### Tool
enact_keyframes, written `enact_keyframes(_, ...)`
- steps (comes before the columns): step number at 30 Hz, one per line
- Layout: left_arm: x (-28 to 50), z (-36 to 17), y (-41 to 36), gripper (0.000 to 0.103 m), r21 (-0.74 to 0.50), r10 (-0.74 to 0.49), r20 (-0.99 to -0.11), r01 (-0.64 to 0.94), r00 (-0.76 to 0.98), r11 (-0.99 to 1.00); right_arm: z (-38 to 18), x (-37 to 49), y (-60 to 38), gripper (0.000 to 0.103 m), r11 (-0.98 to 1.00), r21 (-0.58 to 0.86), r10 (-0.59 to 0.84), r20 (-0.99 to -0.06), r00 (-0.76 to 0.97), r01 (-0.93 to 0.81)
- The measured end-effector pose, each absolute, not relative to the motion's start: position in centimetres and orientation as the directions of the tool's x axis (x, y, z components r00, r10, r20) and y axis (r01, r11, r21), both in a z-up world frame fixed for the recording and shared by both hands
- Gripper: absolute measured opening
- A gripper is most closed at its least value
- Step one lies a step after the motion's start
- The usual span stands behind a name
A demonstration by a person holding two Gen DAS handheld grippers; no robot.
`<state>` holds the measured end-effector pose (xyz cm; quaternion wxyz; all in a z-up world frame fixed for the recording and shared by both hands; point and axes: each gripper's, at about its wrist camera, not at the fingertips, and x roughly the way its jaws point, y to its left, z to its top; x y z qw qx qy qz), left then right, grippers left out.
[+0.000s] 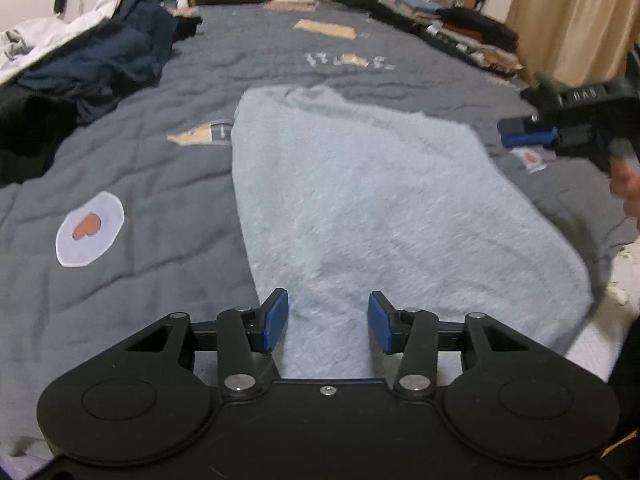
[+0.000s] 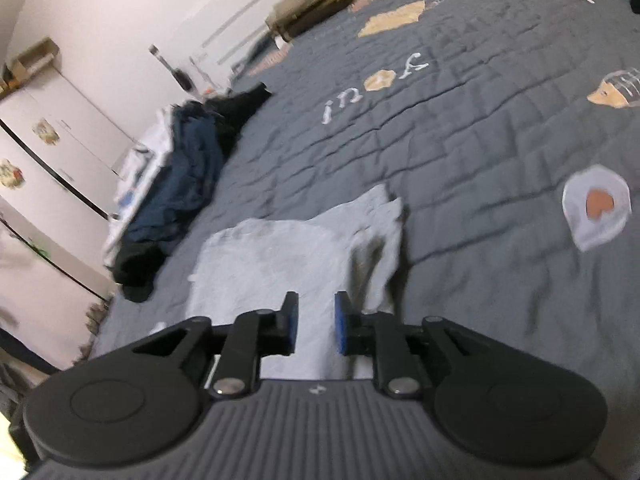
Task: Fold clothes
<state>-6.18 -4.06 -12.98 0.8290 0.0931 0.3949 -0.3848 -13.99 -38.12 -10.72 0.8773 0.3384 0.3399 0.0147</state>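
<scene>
Open grey quilt (image 1: 168, 216) is seen left of and beyond the light-blue garment (image 1: 360, 200). Passage farther left is blocked by a heap of dark clothes (image 1: 104, 64); beyond its right edge, folded piles (image 1: 460, 32) are lined up.

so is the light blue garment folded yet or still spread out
Mostly spread: the light blue garment lies flat across the gray quilt. One far corner looks turned up in the right wrist view. Neither gripper holds it.

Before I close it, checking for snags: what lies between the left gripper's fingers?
Only the light blue garment shows between the open left gripper's fingers in the left wrist view.
</scene>
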Motion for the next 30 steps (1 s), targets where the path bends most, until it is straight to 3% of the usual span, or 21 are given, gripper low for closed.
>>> enact_keyframes(7, -9.3, -12.7, -4.7, 0.041, -0.18, -0.645, -0.713, 0.817, 0.275, 0.548, -11.2, -18.4, -31.7, 0.03, 0.73, 0.674, 0.37, -0.528, 0.764, 0.112)
enact_keyframes(11, -9.3, -13.6, -4.6, 0.042, -0.277, -0.645, -0.746, 0.804, 0.165, 0.526, -13.4, -19.1, -29.1, 0.032, 0.753, 0.644, 0.392, -0.604, 0.694, 0.135)
enact_keyframes(19, -7.2, -15.6, -1.0, 0.042, -0.298, -0.524, -0.834, 0.658, 0.173, 0.692, -16.2, -20.8, -31.2, 0.028, 0.753, 0.596, 0.343, -0.717, 0.606, 0.279)
enact_keyframes(23, -7.0, -14.5, 0.9, 0.05, -0.283, -0.525, -0.812, 0.614, 0.255, 0.737, -15.6, -22.9, -31.7, 0.029, 0.738, 0.606, 0.312, -0.697, 0.646, 0.297)
enact_keyframes(26, -6.7, -14.1, 1.5, 0.067, -0.344, -0.576, -0.773, 0.586, 0.267, 0.734, -15.2, -24.4, -31.9, 0.032, 0.722, 0.619, 0.286, -0.673, 0.682, 0.309)
enact_keyframes(30, -6.5, -14.9, 0.8, 0.068, -0.368, -0.589, -0.765, 0.573, 0.261, 0.732, -15.0, -26.2, -31.9, 0.036, 0.713, 0.615, 0.232, -0.659, 0.715, 0.335)
